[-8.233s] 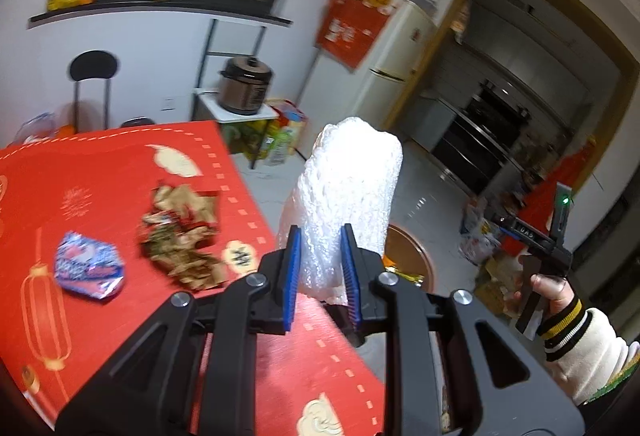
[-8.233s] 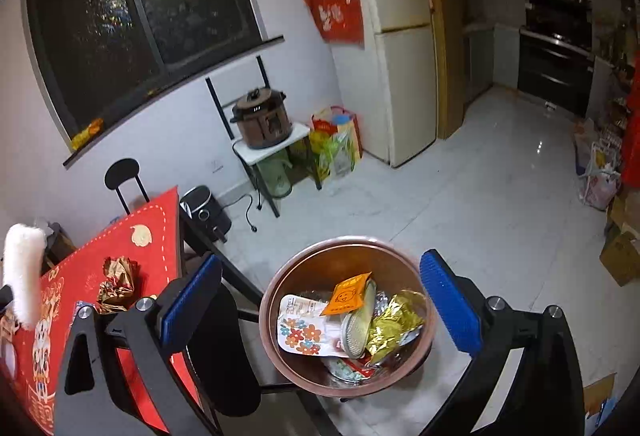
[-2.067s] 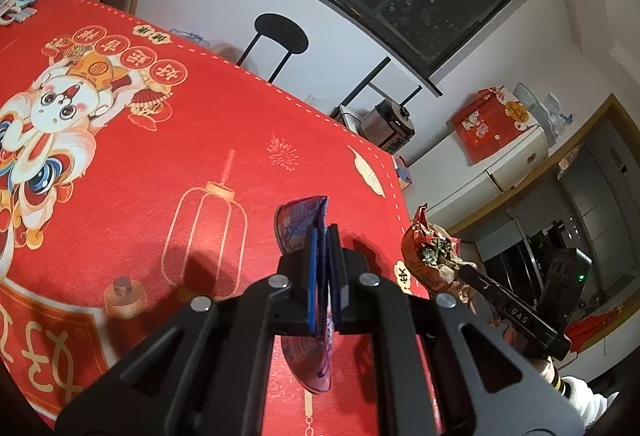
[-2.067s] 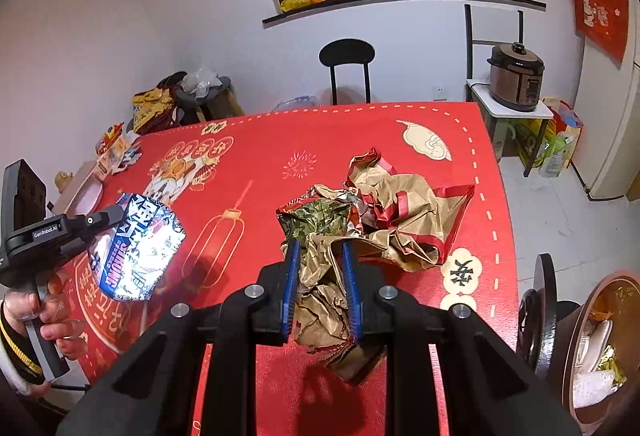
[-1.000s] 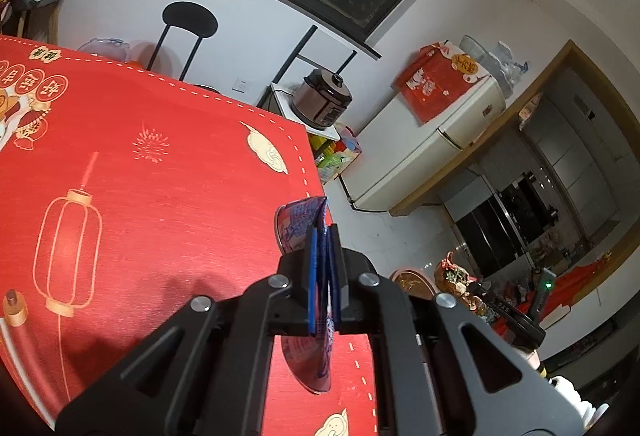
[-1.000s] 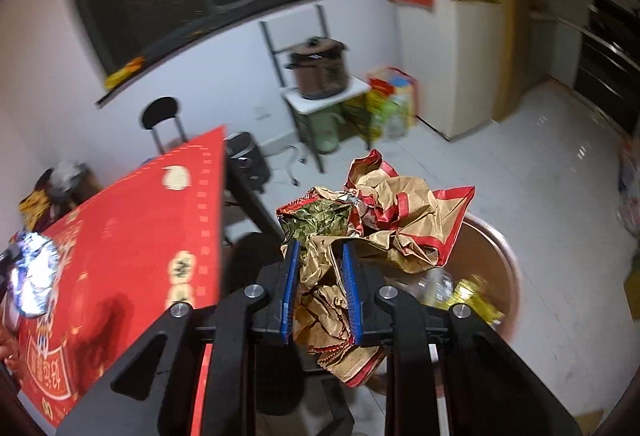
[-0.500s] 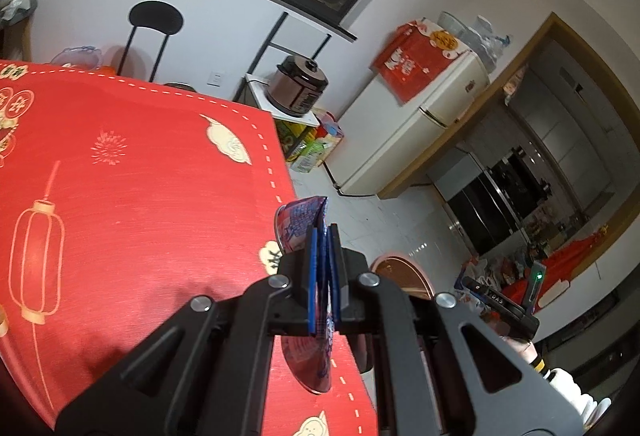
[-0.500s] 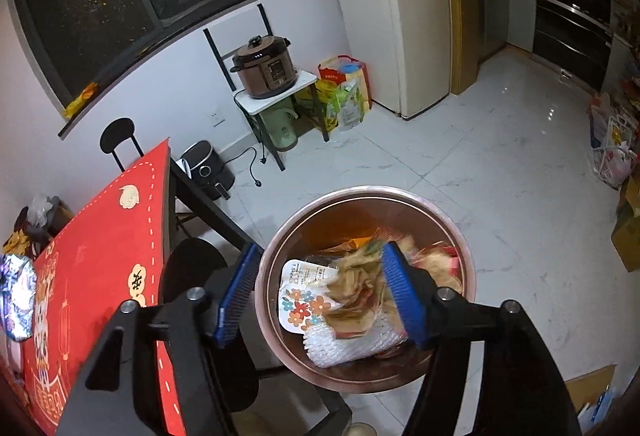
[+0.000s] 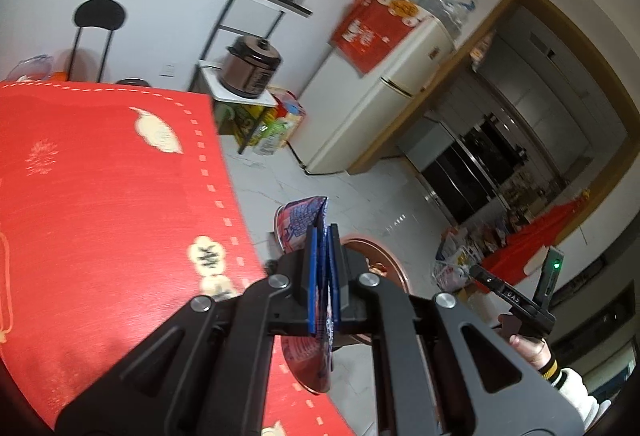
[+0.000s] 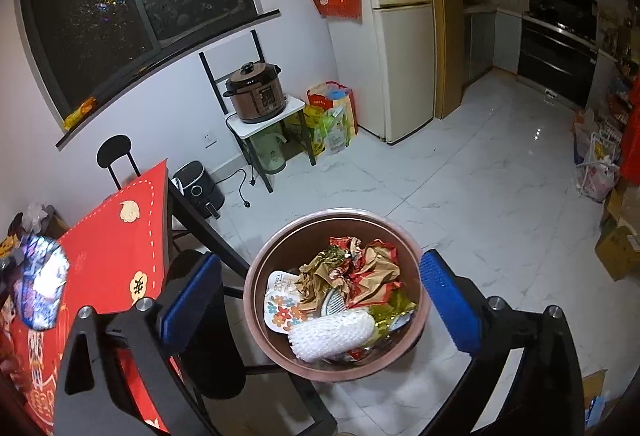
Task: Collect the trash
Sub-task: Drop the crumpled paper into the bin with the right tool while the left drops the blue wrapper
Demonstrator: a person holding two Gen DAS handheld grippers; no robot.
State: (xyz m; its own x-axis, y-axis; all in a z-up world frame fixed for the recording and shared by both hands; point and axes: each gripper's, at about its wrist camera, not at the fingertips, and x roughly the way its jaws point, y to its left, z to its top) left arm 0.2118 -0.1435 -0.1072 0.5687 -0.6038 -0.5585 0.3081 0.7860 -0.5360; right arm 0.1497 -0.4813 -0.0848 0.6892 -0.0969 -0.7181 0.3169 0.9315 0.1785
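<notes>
The left claw point(image 9: 324, 272) pinches a blue wrapper point(image 9: 304, 220) edge-on, its long axis upright, middle hidden between the pads, over the counter point(image 9: 100, 195) edge. The right claw point(image 10: 316, 300) hangs spread above the trash bin point(image 10: 256, 300).

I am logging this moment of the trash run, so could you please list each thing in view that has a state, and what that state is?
Left tool: shut on the blue wrapper.
Blue wrapper: pinched flat, held in the air.
Right tool: open, empty, above the bin.
Trash bin: uncovered, partly filled.
Brown paper wad: crumpled, lying in the bin.
White foam net: lying in the bin.
Fridge: doors closed.
Rice cooker: lid on.
</notes>
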